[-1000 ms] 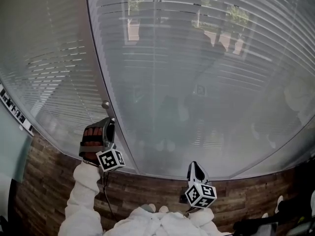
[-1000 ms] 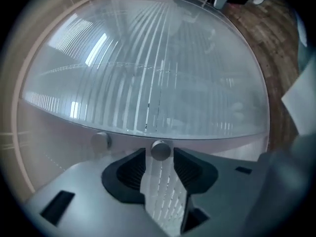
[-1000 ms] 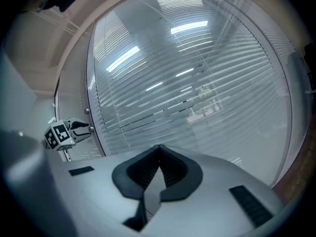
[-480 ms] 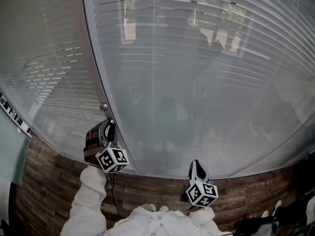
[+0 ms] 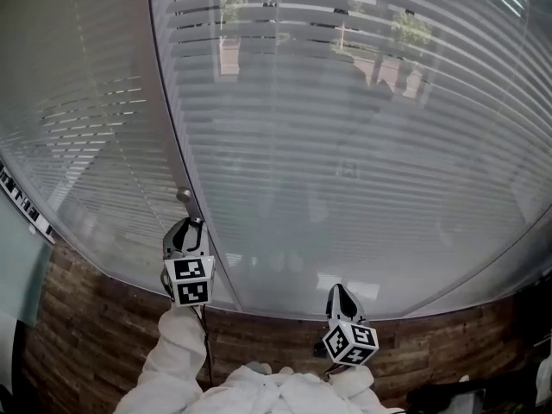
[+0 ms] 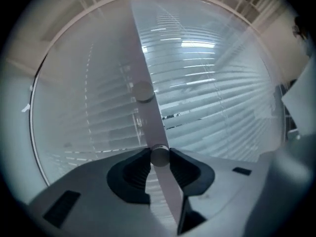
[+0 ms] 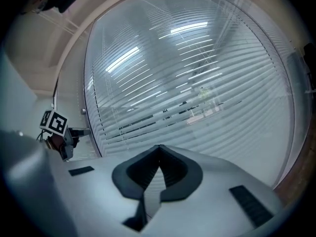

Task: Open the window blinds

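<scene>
Only print around was the black-and-white square markers on each gripper's cube (image 5: 188, 280); the small marks on the glass (image 5: 285, 231) were too blurry to read. Left gripper (image 5: 191, 224) had just been closing and was clamped on the little round knob (image 6: 159, 155) on the grey upright strip (image 5: 172, 119). Right gripper (image 5: 336, 290) hung pinched together, nothing in it. The blinds (image 5: 362, 102) filled the window behind the glass, with wood planks (image 5: 103, 317) below.
</scene>
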The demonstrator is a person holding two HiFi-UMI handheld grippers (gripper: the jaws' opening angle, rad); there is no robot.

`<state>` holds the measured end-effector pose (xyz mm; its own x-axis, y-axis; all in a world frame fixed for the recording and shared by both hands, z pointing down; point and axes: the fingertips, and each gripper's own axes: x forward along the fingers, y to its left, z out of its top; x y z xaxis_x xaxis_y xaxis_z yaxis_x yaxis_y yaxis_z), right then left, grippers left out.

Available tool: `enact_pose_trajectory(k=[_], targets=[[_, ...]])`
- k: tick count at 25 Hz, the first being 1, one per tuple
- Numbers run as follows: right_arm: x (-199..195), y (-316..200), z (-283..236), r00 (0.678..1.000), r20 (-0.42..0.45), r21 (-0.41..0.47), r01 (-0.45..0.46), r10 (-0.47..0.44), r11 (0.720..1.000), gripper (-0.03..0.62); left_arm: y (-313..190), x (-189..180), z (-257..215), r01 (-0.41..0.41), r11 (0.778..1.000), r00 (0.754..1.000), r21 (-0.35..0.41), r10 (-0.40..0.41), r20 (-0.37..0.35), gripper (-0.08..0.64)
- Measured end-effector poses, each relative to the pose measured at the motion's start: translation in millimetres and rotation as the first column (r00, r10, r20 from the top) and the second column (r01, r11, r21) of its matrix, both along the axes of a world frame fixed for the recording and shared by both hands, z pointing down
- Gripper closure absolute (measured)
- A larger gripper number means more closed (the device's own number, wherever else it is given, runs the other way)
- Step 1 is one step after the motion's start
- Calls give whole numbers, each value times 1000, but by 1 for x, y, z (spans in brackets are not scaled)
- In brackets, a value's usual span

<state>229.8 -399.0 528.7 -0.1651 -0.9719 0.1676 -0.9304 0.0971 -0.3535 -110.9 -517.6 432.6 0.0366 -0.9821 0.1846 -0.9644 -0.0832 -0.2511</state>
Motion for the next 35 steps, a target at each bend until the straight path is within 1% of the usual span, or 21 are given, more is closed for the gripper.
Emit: enact_pose_trajectory(k=[2,4,7,11,18,20,23,25,29,33,35], targets=[[4,0,-1,1000,1,4,-2,2,1000,580,2,3,-1,21,1000,996,-4,-21,-88,436],[5,0,-1,1000,2,4,-4,4,1000,580,3,3,-1,38,999,984,-9,-39,-172,436],[1,-3,0,1000,2,-2,-3,3,1000,580,1,-3,-2,60,998,954,-17,-63,-295,436],[4,1,-1,1000,0,-3,0,0,1000,580,5,-3,-5,79,996,887,-34,-86,-454,436],[7,3,0,1000,4,2,-5,5,1000,580,1,-7,-4,99,994,774,-50,-108,-623,436],[7,6,0,1000,5,-1,-4,4,1000,580,2,-6,-1,96,994,730,-56,-109,-675,436],[7,11,-1,1000,5,-6,-4,4,1000,580,3,-2,3,90,994,639,-64,-106,-761,436],[7,13,-1,1000,6,-7,-5,5,1000,580,3,-3,3,102,993,585,-61,-110,-804,436],[7,12,1,1000,7,-8,-7,7,1000,580,1,-6,4,128,990,501,-55,-112,-858,436],[8,10,0,1000,4,-6,-6,6,1000,580,-1,-9,3,157,987,409,-37,-99,-907,436],[9,9,0,1000,2,-5,-5,5,1000,580,-2,-10,3,173,984,381,-27,-93,-920,436]])
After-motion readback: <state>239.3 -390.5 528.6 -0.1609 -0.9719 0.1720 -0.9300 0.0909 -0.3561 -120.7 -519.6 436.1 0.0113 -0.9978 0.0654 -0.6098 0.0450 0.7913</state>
